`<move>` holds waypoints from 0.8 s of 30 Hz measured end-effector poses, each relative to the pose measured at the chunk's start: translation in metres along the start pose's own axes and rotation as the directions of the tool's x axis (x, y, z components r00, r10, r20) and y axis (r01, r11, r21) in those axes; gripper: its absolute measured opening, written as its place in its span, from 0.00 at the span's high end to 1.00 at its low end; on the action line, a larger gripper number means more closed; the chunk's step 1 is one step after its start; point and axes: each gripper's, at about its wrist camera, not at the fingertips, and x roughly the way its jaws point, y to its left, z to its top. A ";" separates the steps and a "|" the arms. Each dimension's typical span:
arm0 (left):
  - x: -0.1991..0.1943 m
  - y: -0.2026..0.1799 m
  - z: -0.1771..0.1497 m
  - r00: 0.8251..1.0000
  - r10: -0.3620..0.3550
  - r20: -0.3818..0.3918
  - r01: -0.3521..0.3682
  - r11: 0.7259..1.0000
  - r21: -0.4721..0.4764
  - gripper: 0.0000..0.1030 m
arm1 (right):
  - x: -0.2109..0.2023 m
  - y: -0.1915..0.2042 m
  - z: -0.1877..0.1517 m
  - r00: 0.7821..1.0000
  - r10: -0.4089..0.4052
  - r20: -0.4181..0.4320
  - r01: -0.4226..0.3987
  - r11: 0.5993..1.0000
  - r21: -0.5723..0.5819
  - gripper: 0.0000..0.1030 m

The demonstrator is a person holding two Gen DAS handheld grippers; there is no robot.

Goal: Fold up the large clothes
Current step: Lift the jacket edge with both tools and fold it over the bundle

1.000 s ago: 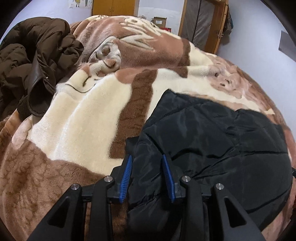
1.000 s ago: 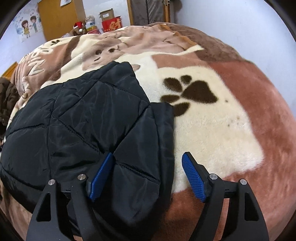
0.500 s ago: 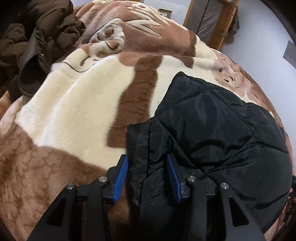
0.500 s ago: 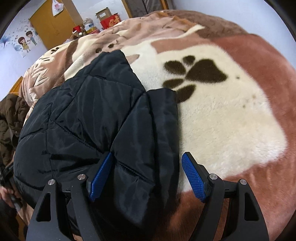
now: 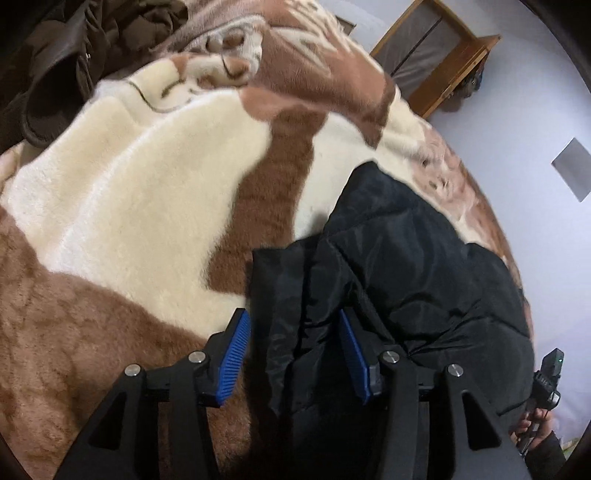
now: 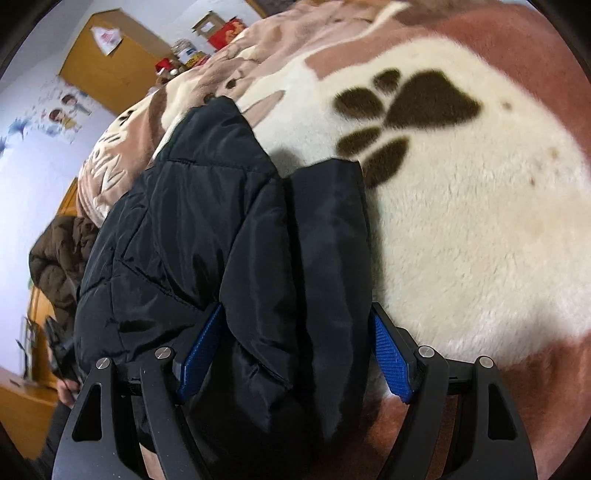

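Since a second ago, the black jacket (image 6: 236, 236) on the blanket (image 5: 110, 206) has bunched higher between both jaws: left gripper (image 5: 295, 354) narrowly apart, right gripper (image 6: 295, 354) wide, neither apparently clamping; fold probably starting.

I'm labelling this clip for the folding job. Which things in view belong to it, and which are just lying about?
In the job:
black padded jacket
left gripper
right gripper
plush blanket, the folding surface

Lying about:
brown coat
boxes
wooden cabinet
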 end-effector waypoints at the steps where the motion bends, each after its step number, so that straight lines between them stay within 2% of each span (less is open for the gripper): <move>1: 0.000 0.000 -0.001 1.000 -0.001 -0.002 0.001 1.000 0.004 0.49 | 0.001 0.000 0.001 1.000 0.005 -0.004 -0.005 1.000 -0.003 0.26; 8: -0.001 0.002 0.001 1.000 -0.002 -0.013 0.002 1.000 -0.027 0.47 | -0.001 -0.003 0.002 1.000 0.025 -0.005 -0.025 1.000 0.019 0.26; 10: -0.014 -0.002 0.002 1.000 -0.014 0.024 0.014 1.000 -0.012 0.47 | -0.008 -0.003 0.002 0.999 0.033 0.010 -0.033 0.999 0.020 0.26; 13: -0.020 -0.006 0.001 0.999 -0.036 0.040 0.036 0.999 -0.004 0.32 | -0.007 -0.003 0.002 0.999 0.038 0.014 -0.038 0.999 0.027 0.25; 15: -0.011 -0.011 -0.001 1.000 -0.022 0.009 0.022 1.000 0.020 0.32 | -0.003 -0.004 0.003 0.999 0.043 0.014 -0.044 0.998 0.044 0.25; 17: -0.003 -0.010 -0.002 0.999 -0.037 -0.006 0.037 0.999 0.003 0.31 | -0.003 -0.006 0.003 0.999 0.051 0.017 -0.051 0.997 0.053 0.25; 20: 0.009 -0.005 -0.003 1.000 -0.021 -0.011 0.021 1.000 -0.014 0.19 | -0.003 -0.011 0.004 0.997 0.080 0.009 -0.080 0.995 0.065 0.25; 24: 0.017 -0.001 -0.004 0.999 -0.040 -0.033 0.038 0.998 -0.045 0.18 | -0.003 -0.014 0.004 0.995 0.101 0.013 -0.102 0.992 0.080 0.25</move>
